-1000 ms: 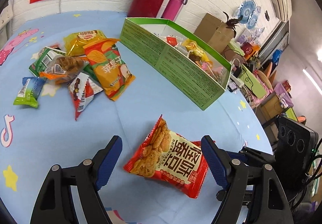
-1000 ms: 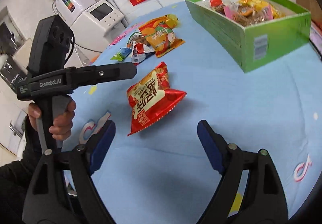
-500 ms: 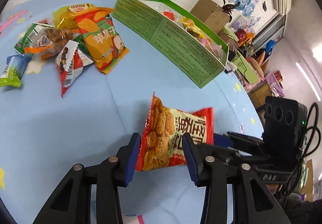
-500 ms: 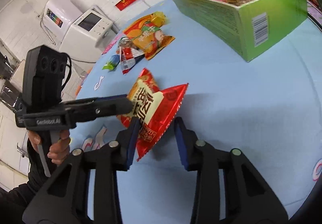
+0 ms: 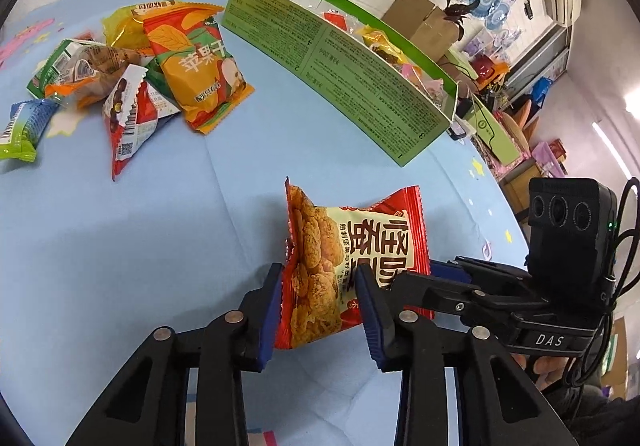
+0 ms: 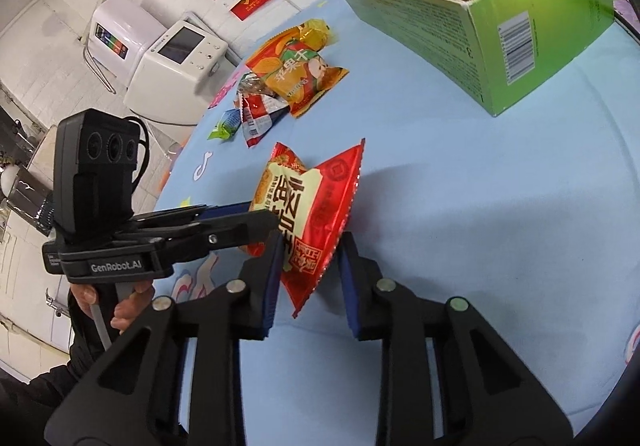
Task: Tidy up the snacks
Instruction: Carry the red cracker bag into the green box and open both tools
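The red packet (image 5: 352, 266) is pinched from opposite sides by both grippers and held tilted above the blue surface (image 5: 120, 246). The jaws of the left gripper (image 5: 318, 306) and the right gripper (image 6: 310, 278) are nearly closed on it. The green box (image 6: 472, 29) stands farther back; other snacks (image 5: 132, 77) are piled apart.

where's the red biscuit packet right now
The crinkly red foil biscuit packet is low centre in both wrist views, pinched between the left claw and right claw above the blue tablecloth, short of the green cardboard box.
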